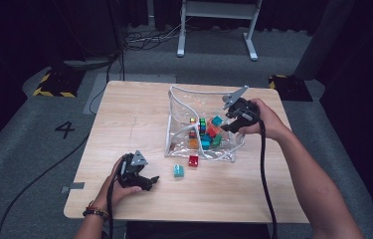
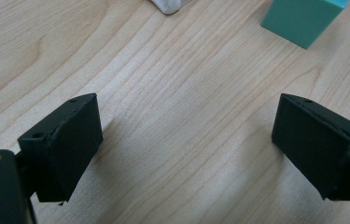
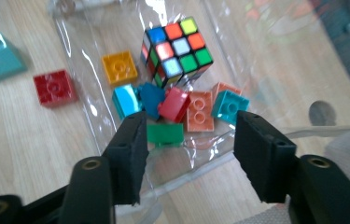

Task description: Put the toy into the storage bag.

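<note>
Clear bag [image 1: 201, 124] on table [image 1: 124, 124], holding blocks and puzzle cube [image 3: 176, 50]. Right hand-held gripper [image 3: 189, 156] spread at bag rim, nothing pinched. Left hand-held gripper [image 2: 186, 149] spread, empty, near teal block [image 2: 303, 18]. Advise: pinch rim squarely, keep mouth wide before loading.

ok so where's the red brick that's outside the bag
In the high view the red brick lies on the table just in front of the clear bag, right of the teal brick.
</note>
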Demonstrator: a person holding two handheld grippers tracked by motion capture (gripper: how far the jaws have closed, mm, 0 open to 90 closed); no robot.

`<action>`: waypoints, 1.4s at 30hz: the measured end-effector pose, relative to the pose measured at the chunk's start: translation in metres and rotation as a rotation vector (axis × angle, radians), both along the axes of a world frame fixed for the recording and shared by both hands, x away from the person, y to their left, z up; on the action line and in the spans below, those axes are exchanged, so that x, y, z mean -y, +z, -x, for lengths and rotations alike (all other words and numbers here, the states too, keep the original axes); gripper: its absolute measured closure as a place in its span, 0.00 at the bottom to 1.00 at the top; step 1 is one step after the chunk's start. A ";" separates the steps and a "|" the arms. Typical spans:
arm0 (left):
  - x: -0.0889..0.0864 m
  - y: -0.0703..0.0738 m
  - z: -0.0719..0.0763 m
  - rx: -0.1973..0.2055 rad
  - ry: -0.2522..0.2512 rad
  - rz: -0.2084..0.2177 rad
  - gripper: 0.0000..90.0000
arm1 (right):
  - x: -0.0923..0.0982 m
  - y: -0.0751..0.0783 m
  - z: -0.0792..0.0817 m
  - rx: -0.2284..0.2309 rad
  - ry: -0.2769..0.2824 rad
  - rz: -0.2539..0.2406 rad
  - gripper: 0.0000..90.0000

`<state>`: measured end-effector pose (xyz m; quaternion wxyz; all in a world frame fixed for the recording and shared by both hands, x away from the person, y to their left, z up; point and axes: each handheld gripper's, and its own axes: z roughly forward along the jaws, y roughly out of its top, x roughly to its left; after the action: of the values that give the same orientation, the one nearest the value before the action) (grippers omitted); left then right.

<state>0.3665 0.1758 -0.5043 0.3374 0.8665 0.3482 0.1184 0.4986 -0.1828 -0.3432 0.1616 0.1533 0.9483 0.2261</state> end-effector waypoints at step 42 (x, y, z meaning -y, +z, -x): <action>0.000 0.000 0.000 0.000 0.000 0.001 0.10 | 0.125 -0.066 0.111 0.129 -0.164 -0.559 0.25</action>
<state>0.3664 0.1757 -0.5043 0.3378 0.8664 0.3484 0.1181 0.3878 -0.3076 -0.4097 0.1908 0.2531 0.8214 0.4741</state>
